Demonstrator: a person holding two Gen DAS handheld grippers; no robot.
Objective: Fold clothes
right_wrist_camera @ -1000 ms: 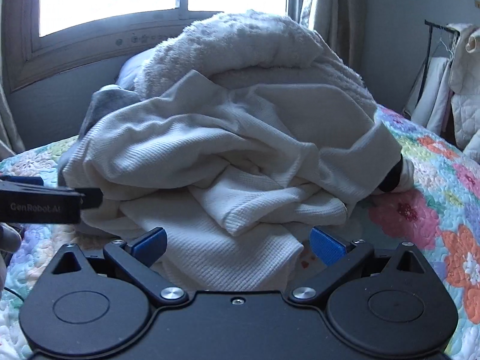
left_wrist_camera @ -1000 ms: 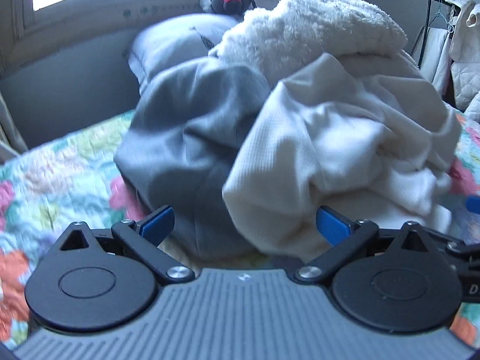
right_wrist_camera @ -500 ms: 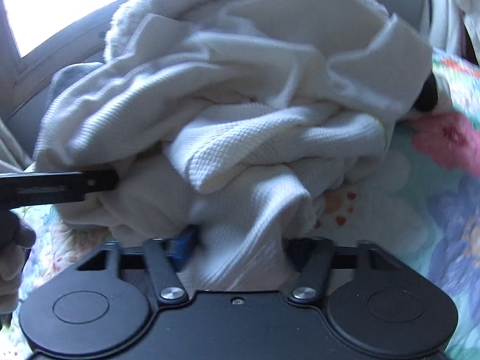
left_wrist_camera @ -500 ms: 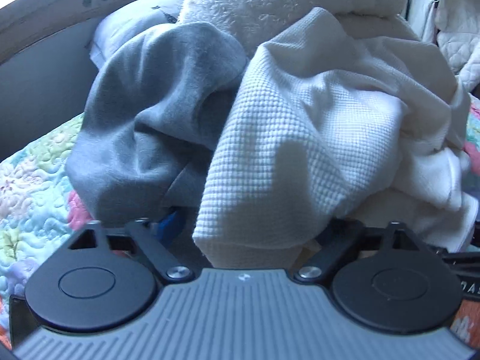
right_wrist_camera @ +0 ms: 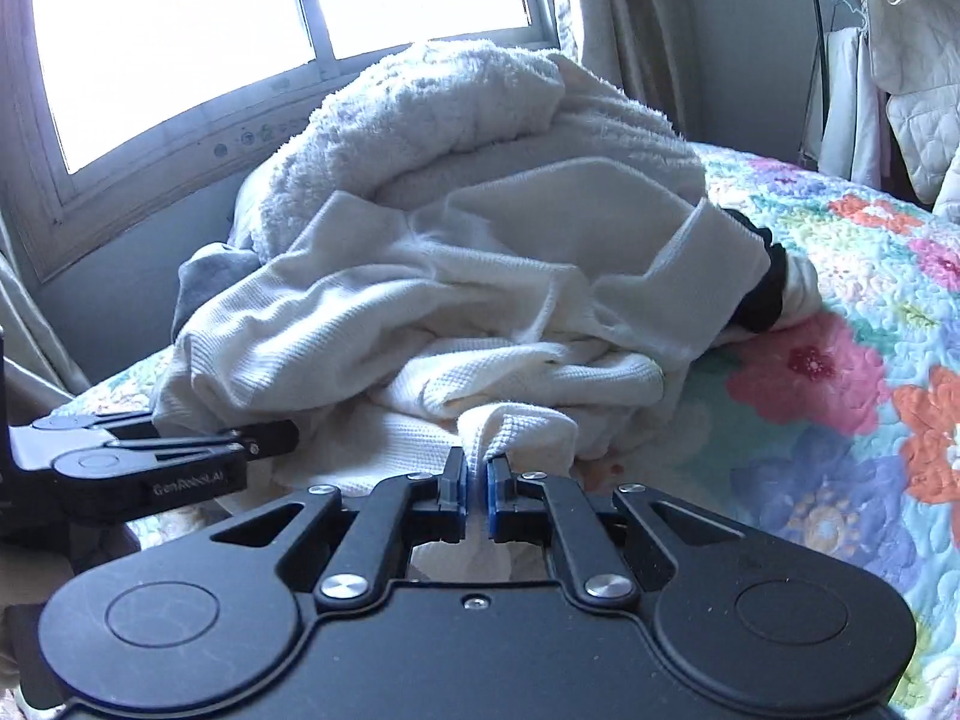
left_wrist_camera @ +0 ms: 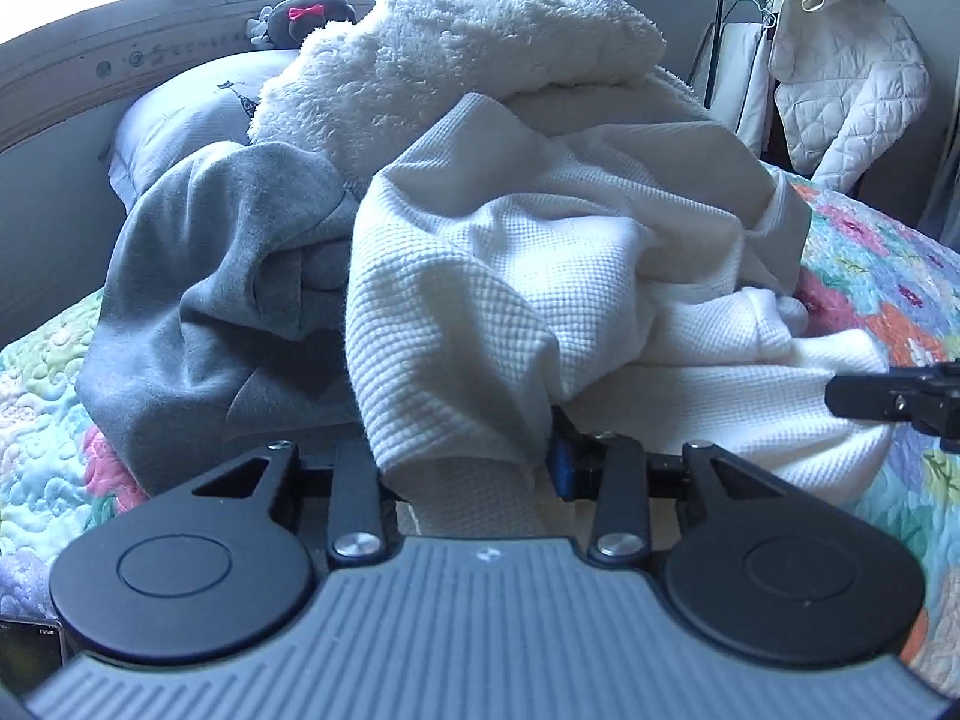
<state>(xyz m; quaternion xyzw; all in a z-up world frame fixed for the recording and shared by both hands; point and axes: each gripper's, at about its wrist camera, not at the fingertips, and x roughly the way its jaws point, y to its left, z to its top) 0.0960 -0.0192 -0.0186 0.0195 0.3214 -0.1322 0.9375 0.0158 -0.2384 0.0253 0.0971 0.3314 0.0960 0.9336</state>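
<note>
A white waffle-knit garment [left_wrist_camera: 498,300] lies crumpled on the bed, on top of a pile with a grey sweatshirt [left_wrist_camera: 210,300] and a fluffy white blanket [left_wrist_camera: 480,60]. My left gripper [left_wrist_camera: 468,468] is shut on a fold of the white garment's left edge; the cloth hides most of the fingers. My right gripper [right_wrist_camera: 477,492] is shut on another fold of the same garment [right_wrist_camera: 456,324] at its near edge. The left gripper also shows at the left of the right wrist view [right_wrist_camera: 264,438], and the right gripper's tip at the right of the left wrist view [left_wrist_camera: 840,396].
A floral quilt [right_wrist_camera: 840,420] covers the bed. A pillow [left_wrist_camera: 180,120] and a plush toy [left_wrist_camera: 300,18] lie by the window wall. A clothes rack with a white quilted jacket [left_wrist_camera: 840,72] stands at the right. A black item [right_wrist_camera: 762,294] pokes from the pile.
Both grippers moved into the white garment and closed on its folds; a second ago both were open in front of the pile. They have since drawn back slightly with the cloth.
</note>
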